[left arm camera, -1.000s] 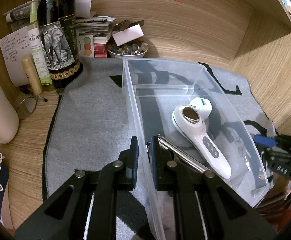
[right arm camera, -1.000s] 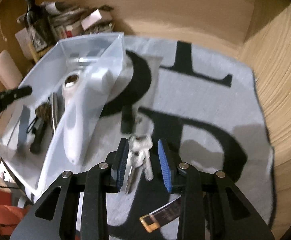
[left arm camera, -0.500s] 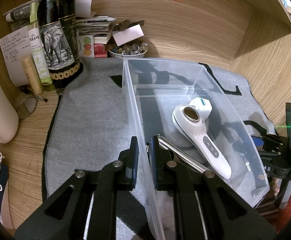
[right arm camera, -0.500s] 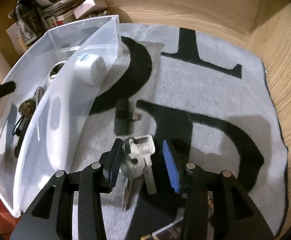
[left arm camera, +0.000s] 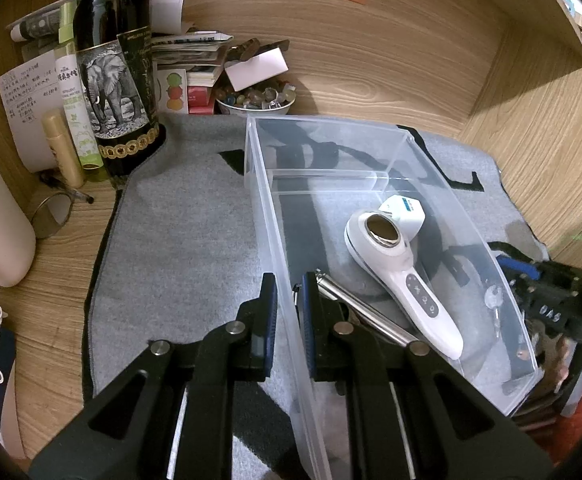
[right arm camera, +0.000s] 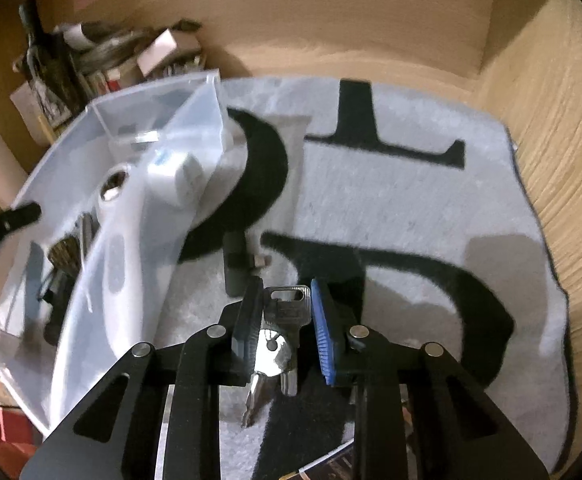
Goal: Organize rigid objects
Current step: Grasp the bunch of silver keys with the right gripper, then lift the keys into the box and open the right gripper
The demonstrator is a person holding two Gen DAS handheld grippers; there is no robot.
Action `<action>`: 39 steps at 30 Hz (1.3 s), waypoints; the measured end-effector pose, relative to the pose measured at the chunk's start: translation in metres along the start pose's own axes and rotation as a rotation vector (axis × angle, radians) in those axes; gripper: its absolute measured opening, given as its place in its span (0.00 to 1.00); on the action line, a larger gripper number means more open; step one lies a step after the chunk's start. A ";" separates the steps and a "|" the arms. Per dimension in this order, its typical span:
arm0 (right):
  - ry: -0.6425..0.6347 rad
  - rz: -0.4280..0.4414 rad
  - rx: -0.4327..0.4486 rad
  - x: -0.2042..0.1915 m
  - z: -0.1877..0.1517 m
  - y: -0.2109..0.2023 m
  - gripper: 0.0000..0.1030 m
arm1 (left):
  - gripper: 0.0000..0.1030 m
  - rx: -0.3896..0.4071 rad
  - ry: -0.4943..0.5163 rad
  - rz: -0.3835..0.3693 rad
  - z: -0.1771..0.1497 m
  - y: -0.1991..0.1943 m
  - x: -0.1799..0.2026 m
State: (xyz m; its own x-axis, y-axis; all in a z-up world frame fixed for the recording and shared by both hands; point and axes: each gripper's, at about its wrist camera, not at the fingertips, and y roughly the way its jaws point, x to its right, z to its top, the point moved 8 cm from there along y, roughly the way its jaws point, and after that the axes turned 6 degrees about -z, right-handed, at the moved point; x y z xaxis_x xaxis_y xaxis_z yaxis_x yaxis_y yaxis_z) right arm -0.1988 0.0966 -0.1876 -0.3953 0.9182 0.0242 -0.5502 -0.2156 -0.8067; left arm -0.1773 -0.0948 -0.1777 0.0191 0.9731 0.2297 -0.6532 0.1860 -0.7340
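Note:
A clear plastic bin [left arm camera: 371, 136] stands on a grey mat [left arm camera: 183, 240]. In it lie a white handheld device [left arm camera: 403, 280], a metal rod [left arm camera: 355, 304] and a small white box [left arm camera: 405, 212]. My left gripper [left arm camera: 289, 308] is shut on the bin's near wall. In the right wrist view, my right gripper [right arm camera: 285, 312] has its jaws around a bunch of silver keys [right arm camera: 281, 328] on the mat, just right of the bin [right arm camera: 103, 264]. The jaws look closed onto the key heads. A small black USB-like item [right arm camera: 237, 264] lies just ahead of them.
A wine bottle with an elephant label [left arm camera: 117, 80], tubes, papers and a bowl of stones [left arm camera: 255, 100] crowd the back left corner. A wooden wall runs behind and to the right. The mat [right arm camera: 411, 208] carries large black letters.
My right gripper has closed in around the keys and drawn slightly back; the view is blurred by motion. The left gripper has not moved.

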 end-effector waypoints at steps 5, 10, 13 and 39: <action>0.019 -0.004 0.073 0.005 0.017 -0.020 0.21 | 0.11 0.000 -0.001 -0.001 0.000 -0.001 -0.001; 0.021 0.001 0.139 0.006 0.035 -0.039 0.21 | 0.11 -0.001 0.000 -0.001 0.000 0.000 0.000; 0.011 0.006 0.189 0.001 0.048 -0.052 0.21 | 0.11 0.000 0.000 -0.001 0.000 -0.001 -0.001; -0.228 0.203 0.265 -0.113 0.075 -0.069 0.22 | 0.11 0.000 -0.004 -0.006 0.000 0.002 -0.002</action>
State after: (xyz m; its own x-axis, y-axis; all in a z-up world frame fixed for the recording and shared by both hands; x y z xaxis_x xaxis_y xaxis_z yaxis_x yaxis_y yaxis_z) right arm -0.1716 -0.0169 -0.0905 -0.6518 0.7576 0.0340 -0.6029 -0.4904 -0.6293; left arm -0.1785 -0.0962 -0.1797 0.0196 0.9714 0.2367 -0.6530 0.1917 -0.7327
